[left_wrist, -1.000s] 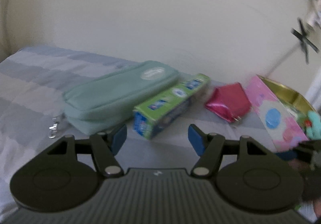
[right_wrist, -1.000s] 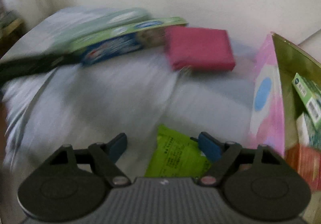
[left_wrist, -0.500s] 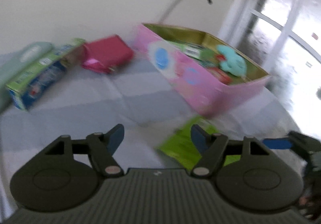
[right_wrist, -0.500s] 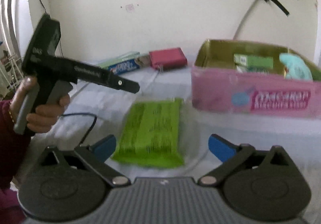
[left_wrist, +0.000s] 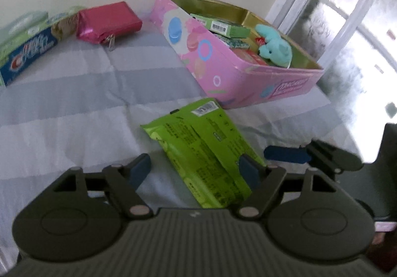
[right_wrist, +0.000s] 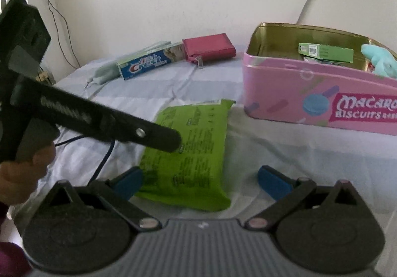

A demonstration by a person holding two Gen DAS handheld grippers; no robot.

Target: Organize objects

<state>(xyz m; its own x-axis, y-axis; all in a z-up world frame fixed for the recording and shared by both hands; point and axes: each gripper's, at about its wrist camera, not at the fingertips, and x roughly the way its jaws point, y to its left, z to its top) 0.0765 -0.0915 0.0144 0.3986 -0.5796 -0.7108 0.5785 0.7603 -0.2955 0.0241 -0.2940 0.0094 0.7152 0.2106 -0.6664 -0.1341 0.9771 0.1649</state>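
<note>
A green flat packet (left_wrist: 198, 148) (right_wrist: 188, 148) lies on the striped sheet in front of the pink biscuit tin (left_wrist: 223, 71) (right_wrist: 285, 103). My left gripper (left_wrist: 193, 171) hangs over the packet's near end. Its jaws are opening, and the right finger overlaps the packet's edge while the left finger stands clear. In the right wrist view the left gripper (right_wrist: 171, 140) reaches in from the left above the packet. My right gripper (right_wrist: 200, 182) is wide open with the packet's near end between its fingers, pads apart from it. One of its fingers (left_wrist: 285, 154) shows at the right.
The tin holds a green box (right_wrist: 325, 52) and a teal plush toy (left_wrist: 275, 47). A toothpaste box (right_wrist: 148, 64), a magenta pouch (right_wrist: 208, 47) and a mint pencil case (right_wrist: 106, 73) lie along the wall. A dark cable (right_wrist: 104, 160) runs on the sheet at left.
The left view has swung from the pencil case and toothpaste box to the green packet and tin. Both grippers' jaws have widened. The right view has turned to face the tin and closed on the packet.
</note>
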